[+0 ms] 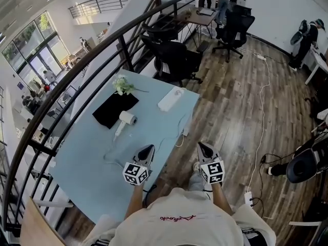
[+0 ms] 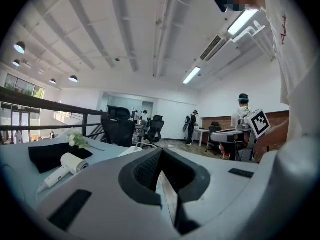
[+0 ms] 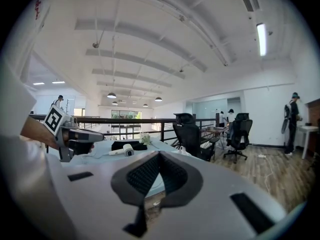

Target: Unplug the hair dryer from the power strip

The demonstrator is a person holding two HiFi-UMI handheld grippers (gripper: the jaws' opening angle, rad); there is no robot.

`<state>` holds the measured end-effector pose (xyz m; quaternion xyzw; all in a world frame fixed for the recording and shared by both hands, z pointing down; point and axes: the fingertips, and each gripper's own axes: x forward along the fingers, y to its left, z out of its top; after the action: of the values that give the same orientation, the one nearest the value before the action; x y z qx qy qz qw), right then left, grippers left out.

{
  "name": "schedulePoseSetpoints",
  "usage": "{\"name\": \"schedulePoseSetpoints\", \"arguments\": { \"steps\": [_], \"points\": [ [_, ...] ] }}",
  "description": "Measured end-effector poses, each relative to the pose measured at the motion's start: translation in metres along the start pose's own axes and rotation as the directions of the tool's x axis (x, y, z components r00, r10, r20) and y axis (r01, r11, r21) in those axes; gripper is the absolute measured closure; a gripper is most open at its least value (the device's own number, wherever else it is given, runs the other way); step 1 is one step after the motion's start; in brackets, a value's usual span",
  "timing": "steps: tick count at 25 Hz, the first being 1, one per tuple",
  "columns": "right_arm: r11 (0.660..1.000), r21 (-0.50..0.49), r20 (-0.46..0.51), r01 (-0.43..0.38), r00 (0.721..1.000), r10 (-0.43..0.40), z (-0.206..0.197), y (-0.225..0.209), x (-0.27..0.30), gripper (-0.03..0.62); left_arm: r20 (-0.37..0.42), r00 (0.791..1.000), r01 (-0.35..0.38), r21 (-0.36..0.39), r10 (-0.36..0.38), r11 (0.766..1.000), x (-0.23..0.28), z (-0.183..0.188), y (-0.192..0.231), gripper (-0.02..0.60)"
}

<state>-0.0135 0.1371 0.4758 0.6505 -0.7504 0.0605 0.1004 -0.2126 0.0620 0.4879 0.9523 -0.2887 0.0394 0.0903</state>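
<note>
Your left gripper (image 1: 148, 149) and right gripper (image 1: 204, 147) hold their fingers together, empty. The power strip (image 1: 170, 99) lies far ahead, nearer the left.

table (image 1: 87, 176): light blue | on it: hair dryer (image 1: 126, 121), black cloth (image 1: 113, 109), white flowers (image 1: 122, 84), power strip (image 1: 170, 99)
</note>
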Motion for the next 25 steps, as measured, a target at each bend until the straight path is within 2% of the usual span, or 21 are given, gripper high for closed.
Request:
{"name": "schedulePoseSetpoints", "arguments": {
  "steps": [5, 14, 25],
  "points": [
    [0.999, -0.006, -0.002, -0.036, 0.999, 0.036, 0.003, -0.034, 0.036, 0.577, 0.002, 0.999, -0.043, -0.008, 0.043, 0.999, 0.039, 0.004, 0.017, 0.574],
    [0.996, 0.005, 0.021, -0.089, 0.996, 0.089, 0.024, -0.106, 0.084, 0.577, -0.004, 0.994, -0.105, 0.001, 0.105, 0.994, 0.110, 0.032, 0.026, 0.574],
    [0.991, 0.010, 0.032, -0.135, 0.990, 0.134, 0.037, -0.200, 0.143, 0.577, 0.010, 0.975, -0.220, 0.032, 0.220, 0.975, 0.192, 0.064, 0.057, 0.574]
  ]
}}
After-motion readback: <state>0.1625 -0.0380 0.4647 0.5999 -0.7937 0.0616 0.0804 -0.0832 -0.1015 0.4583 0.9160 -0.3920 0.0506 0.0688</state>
